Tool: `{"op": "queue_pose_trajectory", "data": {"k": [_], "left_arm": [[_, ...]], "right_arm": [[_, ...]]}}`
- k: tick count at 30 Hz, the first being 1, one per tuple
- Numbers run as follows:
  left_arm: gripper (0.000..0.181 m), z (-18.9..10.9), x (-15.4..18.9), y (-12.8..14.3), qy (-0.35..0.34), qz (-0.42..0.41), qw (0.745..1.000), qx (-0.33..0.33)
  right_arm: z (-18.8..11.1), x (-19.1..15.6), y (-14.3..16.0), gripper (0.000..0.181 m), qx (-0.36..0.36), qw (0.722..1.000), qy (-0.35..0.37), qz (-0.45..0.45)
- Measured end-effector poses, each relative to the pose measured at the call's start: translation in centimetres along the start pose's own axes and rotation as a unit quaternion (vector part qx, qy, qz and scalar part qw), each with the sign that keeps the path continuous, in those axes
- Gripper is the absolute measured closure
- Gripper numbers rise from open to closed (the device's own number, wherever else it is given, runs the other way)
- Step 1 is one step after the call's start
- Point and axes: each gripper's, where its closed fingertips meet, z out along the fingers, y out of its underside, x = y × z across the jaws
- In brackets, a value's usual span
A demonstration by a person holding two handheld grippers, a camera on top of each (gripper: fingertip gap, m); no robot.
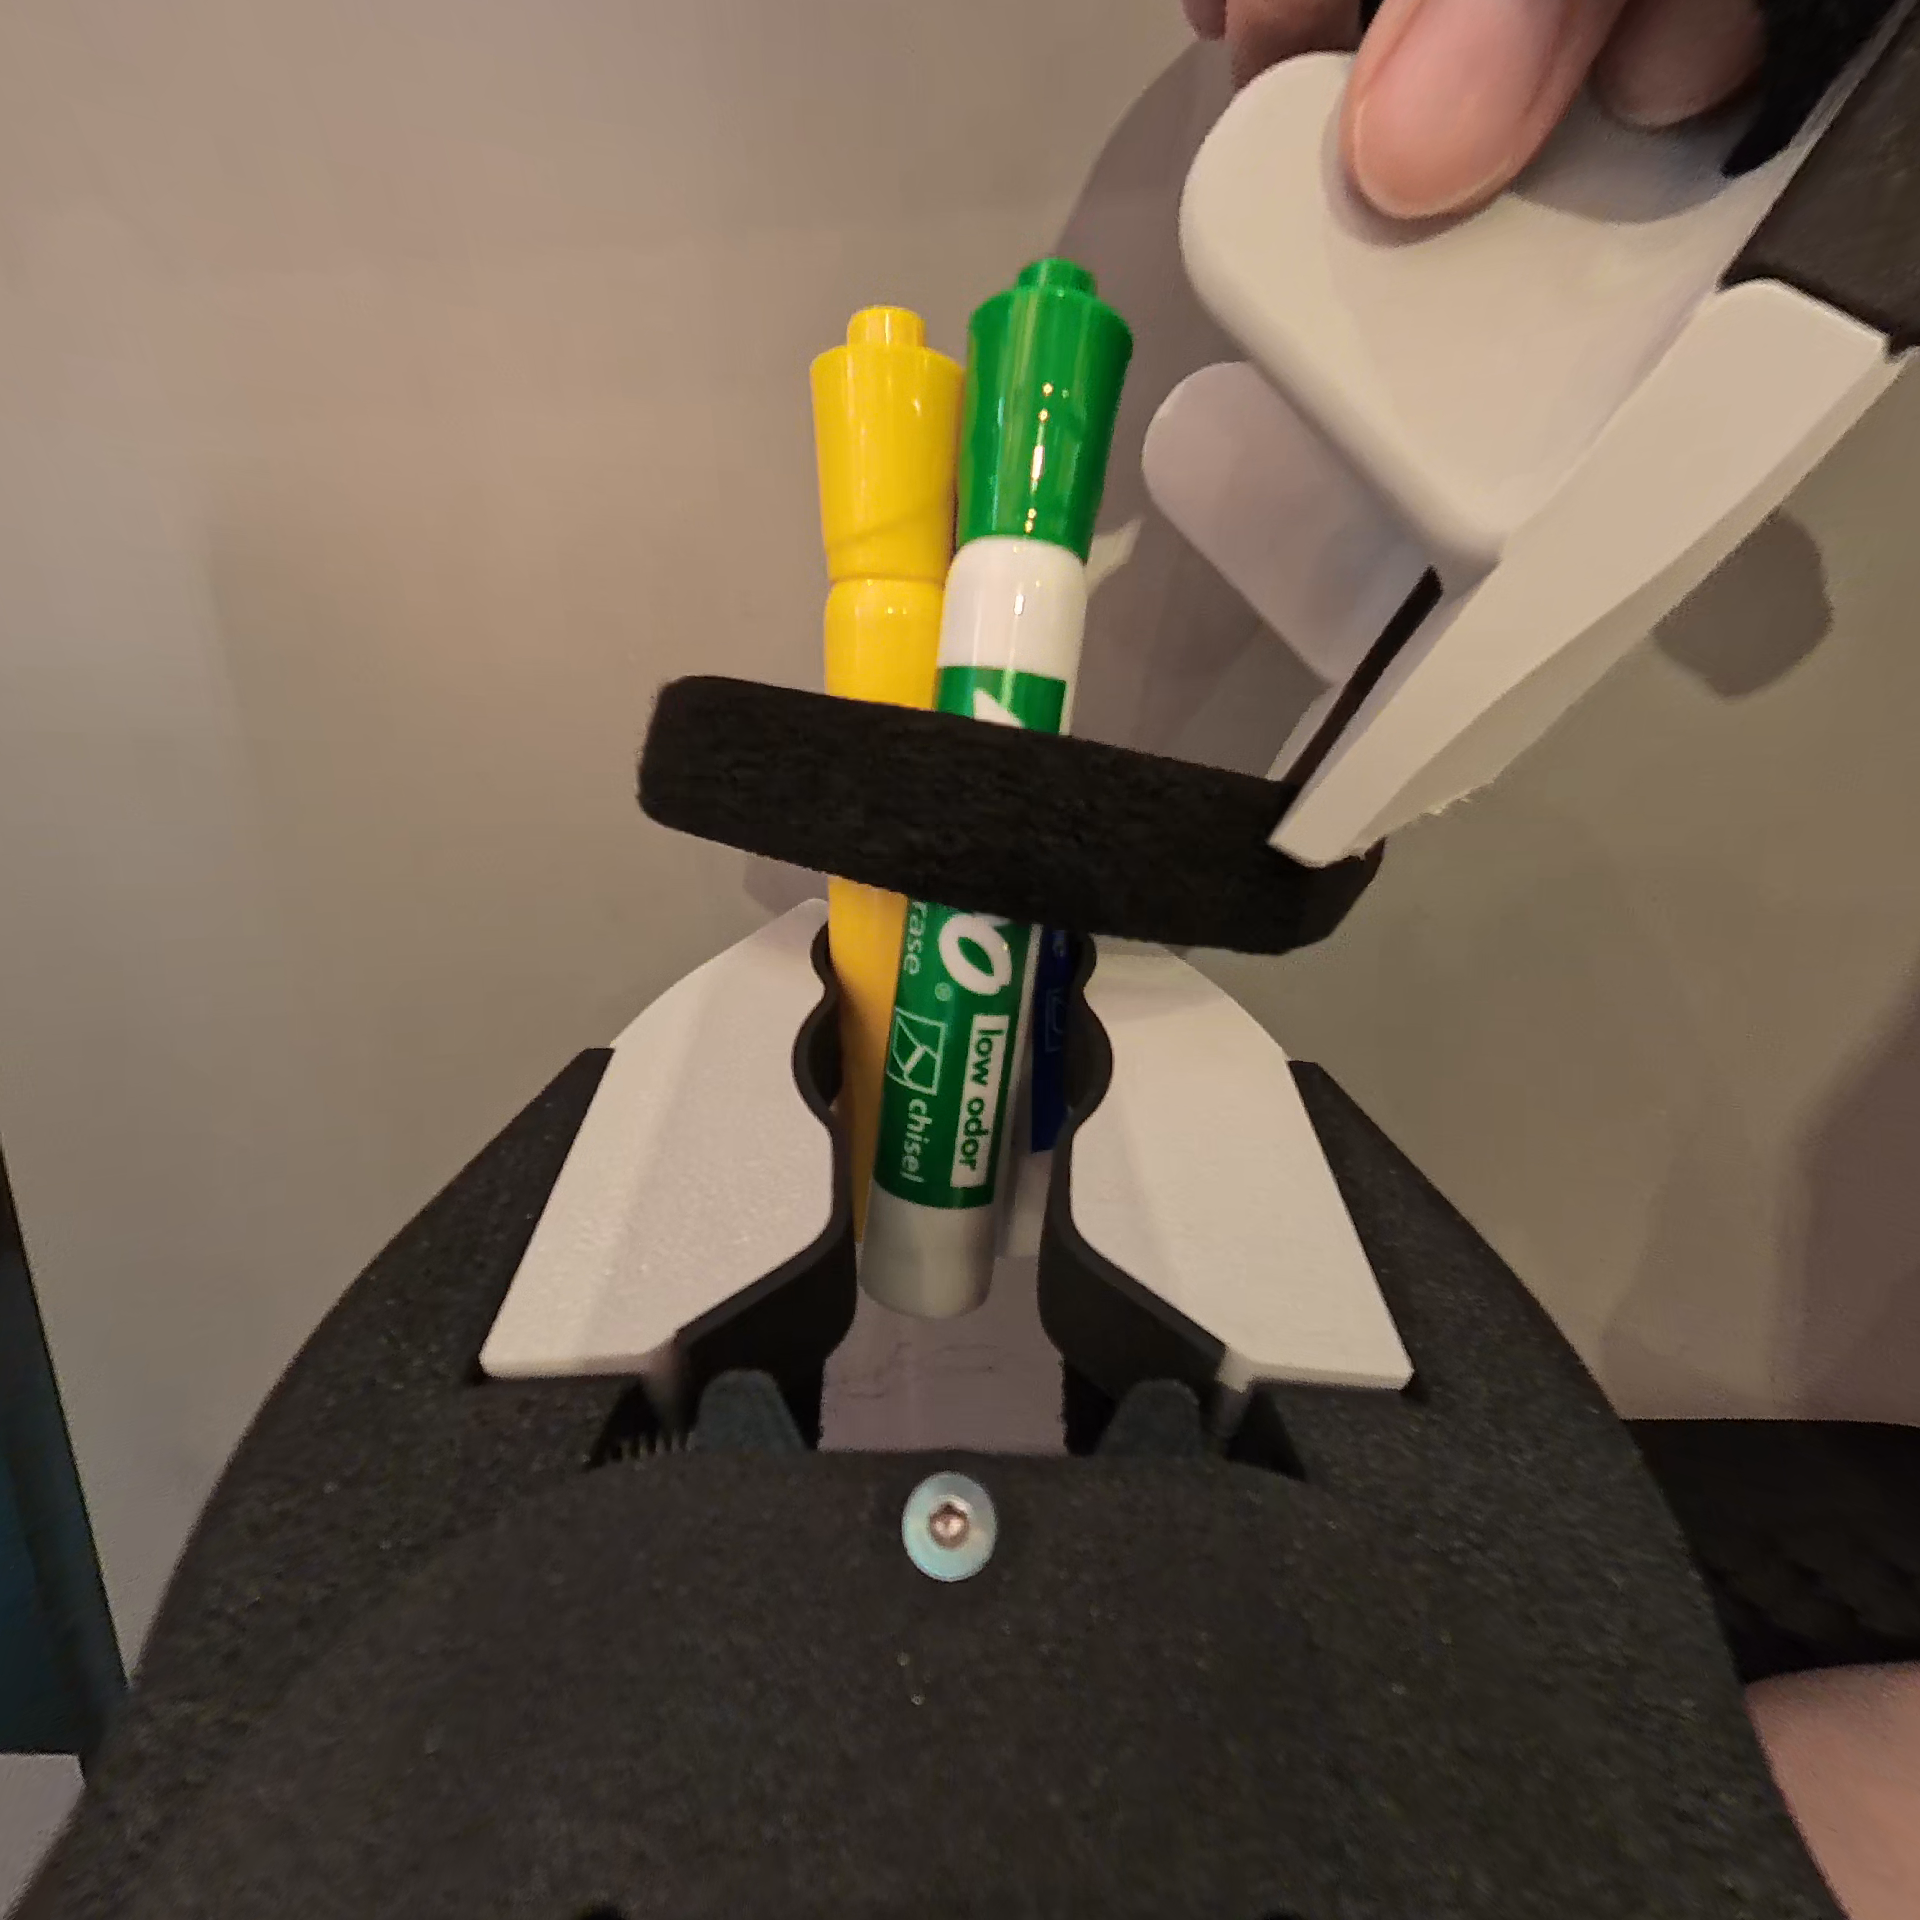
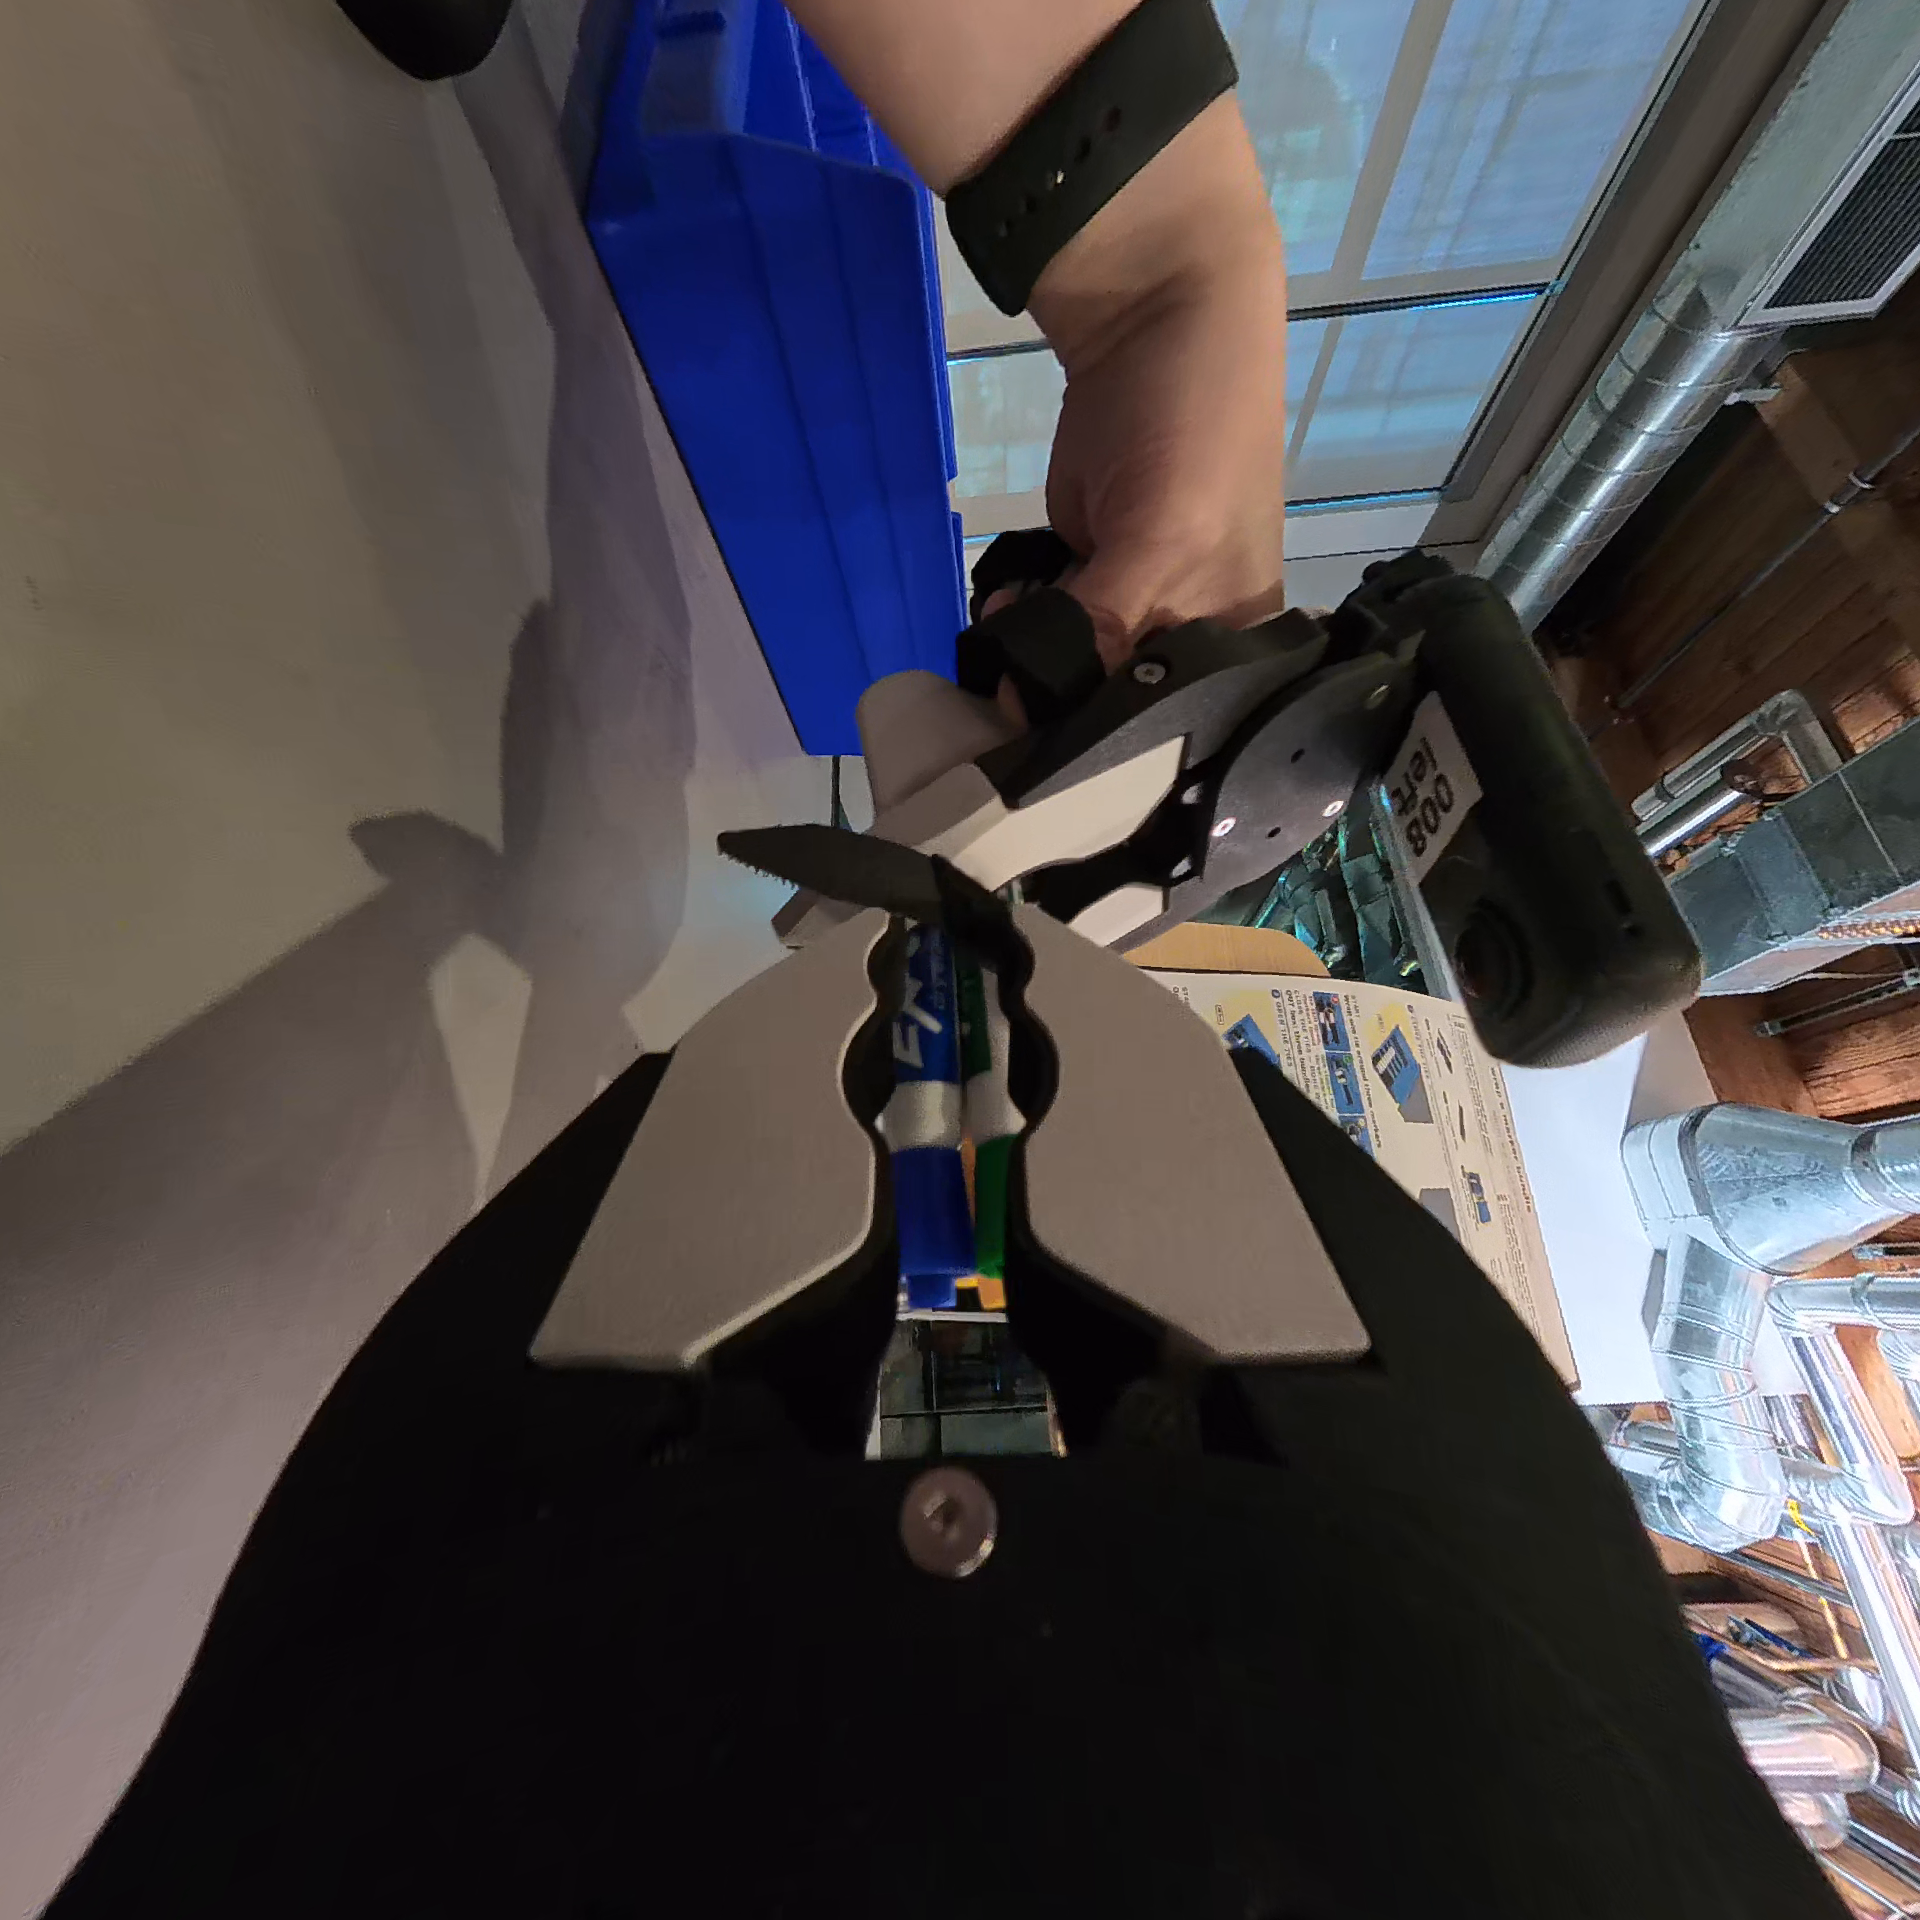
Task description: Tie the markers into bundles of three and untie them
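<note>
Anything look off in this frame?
The black strap loops slack and tilted around the markers, with clear gaps instead of a snug wrap. The right gripper pinches its end. Nothing looks damaged.

left hand-held gripper [image 1: 951,1023] matte black textured body, light grey fingers [image 1: 665,1132] with wavy black inner edges, silver hex screw [image 1: 948,1529] at centre, right hand-held gripper [image 2: 951,997] same build, black camera [image 2: 1538,831] mounted behind, black wristband [image 2: 1081,145] on wrist
</note>
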Motion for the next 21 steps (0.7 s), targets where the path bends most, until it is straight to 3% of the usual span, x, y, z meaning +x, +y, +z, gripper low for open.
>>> {"op": "queue_pose_trajectory", "data": {"k": [21], "left_arm": [[0.143,-0.28,0.55,-0.07,0.016,-0.001,1.0,0.005]], "right_arm": [[-0.21,-0.12,0.49,0.16,-0.01,1.0,-0.006,-0.006]]}}
